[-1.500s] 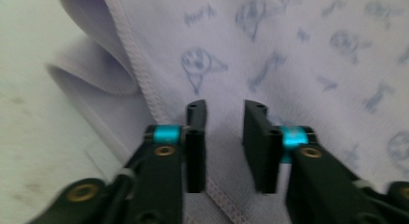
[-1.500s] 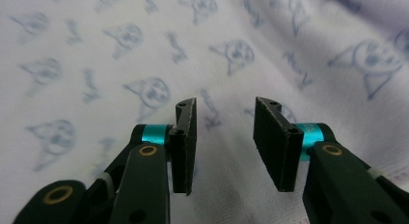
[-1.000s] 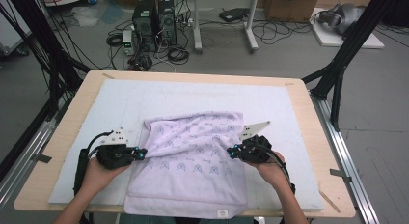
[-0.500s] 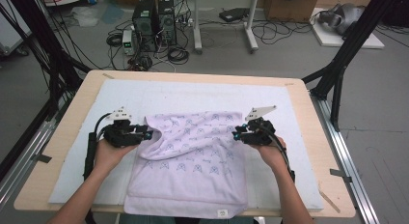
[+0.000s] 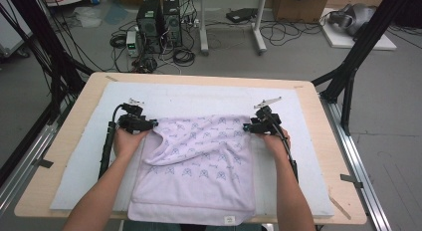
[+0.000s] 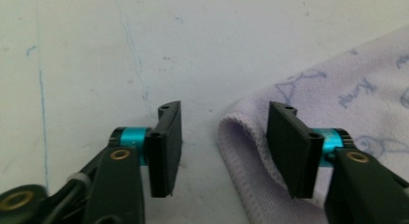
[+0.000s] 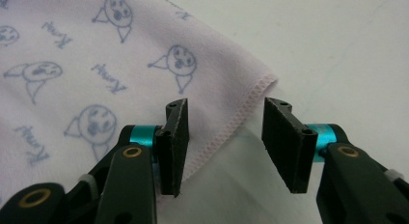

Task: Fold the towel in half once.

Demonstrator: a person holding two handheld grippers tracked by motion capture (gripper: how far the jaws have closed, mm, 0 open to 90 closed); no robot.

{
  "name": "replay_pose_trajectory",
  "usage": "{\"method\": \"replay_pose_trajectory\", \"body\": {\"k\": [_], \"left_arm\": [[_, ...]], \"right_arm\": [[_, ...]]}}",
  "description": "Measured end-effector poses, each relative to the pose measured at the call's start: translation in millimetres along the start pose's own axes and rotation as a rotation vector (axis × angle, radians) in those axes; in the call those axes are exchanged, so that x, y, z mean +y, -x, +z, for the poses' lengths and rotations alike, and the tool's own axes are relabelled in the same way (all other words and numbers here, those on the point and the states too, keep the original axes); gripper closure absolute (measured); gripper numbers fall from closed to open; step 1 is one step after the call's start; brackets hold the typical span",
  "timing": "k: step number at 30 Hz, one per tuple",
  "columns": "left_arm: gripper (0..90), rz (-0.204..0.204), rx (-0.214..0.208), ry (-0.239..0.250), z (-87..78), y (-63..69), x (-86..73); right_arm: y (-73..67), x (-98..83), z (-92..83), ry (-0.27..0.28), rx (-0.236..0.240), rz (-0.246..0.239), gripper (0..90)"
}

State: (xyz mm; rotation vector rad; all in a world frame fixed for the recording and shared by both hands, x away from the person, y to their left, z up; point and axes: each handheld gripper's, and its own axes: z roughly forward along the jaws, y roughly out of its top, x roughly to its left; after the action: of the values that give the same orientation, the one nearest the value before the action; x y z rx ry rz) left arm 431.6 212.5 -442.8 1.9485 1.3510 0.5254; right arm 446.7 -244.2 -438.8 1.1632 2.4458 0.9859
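- With both far corners just laid down, the towel (image 5: 199, 166) lies folded on the white mat (image 5: 79, 166) of the bench (image 5: 50, 141), its fold edge running straight across between my two hands.
- Left hand-held gripper (image 5: 152, 124): released. Jaws have just been opening; in the left gripper view the rounded towel corner (image 6: 241, 132) sits in the gap against the inner face of the right-hand jaw, pads not pressing on it.
- Right hand-held gripper (image 5: 246, 127): released too, jaws just opening. In the right gripper view the stitched corner (image 7: 260, 86) lies just ahead of the tips, hem passing under the left-hand jaw.
- Relation that counts: cloth lies inward from each gripper, towards the other hand; bare mat outward.
- Judgement: next fold is side to side; either hand is equally near its own edge.
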Motion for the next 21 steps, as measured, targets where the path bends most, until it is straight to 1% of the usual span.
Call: {"method": "replay_pose_trajectory", "body": {"k": [1, 2, 3, 5, 6, 7, 8, 9, 10, 11, 14, 15, 16, 17, 18, 19, 20, 21], "left_arm": [[54.8, 0.028, -0.027, 0.004, 0.3, 0.5, 0.9], [75.1, 0.045, -0.068, 0.001, 1.2, 1.3, 2.3], [81.9, 0.06, -0.055, -0.001, 2.0, 4.3, 4.5], [85.0, 0.102, -0.039, -0.007, 4.1, 8.1, 9.5], [85.5, 0.099, -0.033, 0.005, 3.4, 8.1, 12.2], [85.9, 0.079, -0.035, 0.028, 2.0, 6.5, 16.3], [86.1, 0.072, -0.038, 0.037, -0.2, 5.2, 22.2], [86.0, 0.085, -0.034, 0.048, -3.1, 5.0, 29.5], [86.1, 0.091, -0.037, 0.07, -6.8, 5.1, 37.8], [86.0, 0.093, -0.043, 0.089, -10.3, 5.7, 47.7], [86.1, 0.118, -0.035, 0.152, -21.6, 9.3, 80.0], [86.0, 0.125, -0.028, 0.167, -24.2, 8.5, 89.9], [85.5, 0.132, -0.007, 0.168, -25.3, 6.0, 97.5], [83.0, 0.122, 0.021, 0.16, -25.0, 2.6, 102.1], [73.5, 0.102, 0.044, 0.154, -24.1, -0.7, 103.7], [64.1, 0.092, 0.044, 0.138, -23.5, -4.7, 101.9], [62.2, 0.091, 0.041, 0.126, -23.1, -6.0, 99.6], [61.7, 0.107, 0.037, 0.117, -23.0, -7.3, 94.4]], "right_arm": [[0.5, 0.1, 1.9, 0.017, 0.012, 0.01, 59.2], [0.5, 0.5, 2.9, 0.022, 0.035, 0.018, 74.6], [0.9, 1.6, 3.3, 0.022, 0.085, 0.016, 81.8], [-2.6, 7.4, 3.5, -0.005, 0.052, -0.023, 83.5], [-2.9, 11.3, 2.2, -0.015, 0.024, -0.036, 84.2], [-2.4, 15.2, -0.8, -0.007, 0.003, -0.045, 85.3], [-1.1, 19.9, -5.4, 0.003, -0.012, -0.044, 86.7], [0.1, 25.8, -11.3, 0.014, -0.052, -0.053, 86.8], [2.6, 32.0, -18.6, 0.032, -0.074, -0.06, 86.8], [6.4, 39.3, -25.9, 0.043, -0.077, -0.055, 86.8], [13.8, 62.8, -46.1, 0.051, -0.13, -0.099, 86.8], [15.6, 70.4, -52.3, 0.053, -0.147, -0.103, 86.8], [17.8, 77.1, -57.9, 0.073, -0.161, -0.114, 86.7], [19.7, 82.3, -62.1, 0.091, -0.167, -0.11, 84.9], [21.9, 85.9, -62.9, 0.105, -0.157, -0.096, 77.8], [22.7, 87.3, -61.0, 0.114, -0.161, -0.088, 68.9], [22.9, 86.2, -56.5, 0.108, -0.148, -0.072, 65.2], [23.0, 84.4, -53.0, 0.099, -0.13, -0.059, 61.8]]}}
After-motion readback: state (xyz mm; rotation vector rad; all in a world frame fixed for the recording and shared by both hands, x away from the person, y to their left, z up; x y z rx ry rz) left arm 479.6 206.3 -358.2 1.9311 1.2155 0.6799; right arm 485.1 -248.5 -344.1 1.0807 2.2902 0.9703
